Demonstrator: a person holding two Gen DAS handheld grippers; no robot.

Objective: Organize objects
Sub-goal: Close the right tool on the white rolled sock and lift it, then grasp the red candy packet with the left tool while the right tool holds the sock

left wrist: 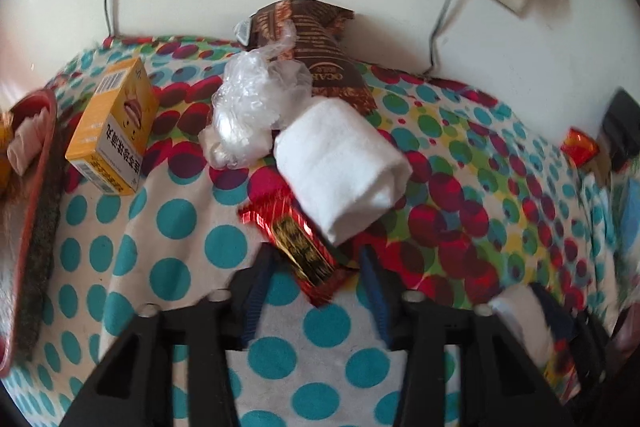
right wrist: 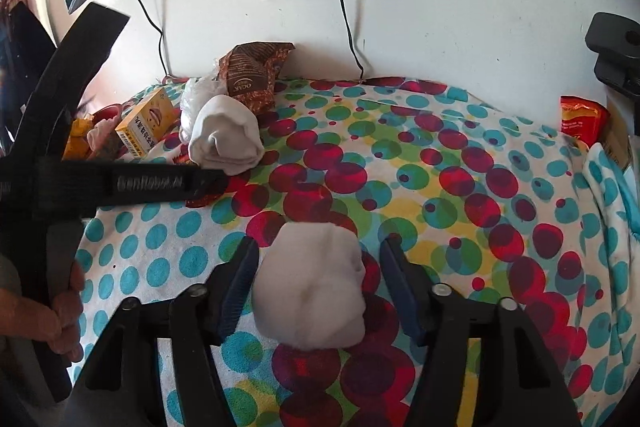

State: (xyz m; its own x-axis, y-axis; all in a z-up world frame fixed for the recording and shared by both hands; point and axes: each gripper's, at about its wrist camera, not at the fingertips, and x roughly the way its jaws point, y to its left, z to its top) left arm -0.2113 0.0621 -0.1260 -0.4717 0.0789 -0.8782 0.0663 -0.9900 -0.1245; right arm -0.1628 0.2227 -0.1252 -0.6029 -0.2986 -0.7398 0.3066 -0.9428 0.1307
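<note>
Nearest to us, our right gripper (right wrist: 316,279) stands part open around a balled white sock (right wrist: 310,285) on the dotted cloth (right wrist: 440,163), a gap showing between the sock and each blue pad. Our left gripper (left wrist: 316,267) stands part open over a red foil packet (left wrist: 298,247), whose near end lies between the pads; we cannot tell whether they press on it. Beyond the packet, a rolled white sock (left wrist: 340,167) overlaps its far end, then crumpled clear plastic (left wrist: 252,107), a yellow box (left wrist: 112,127) and a brown packet (left wrist: 316,47) at the wall.
</note>
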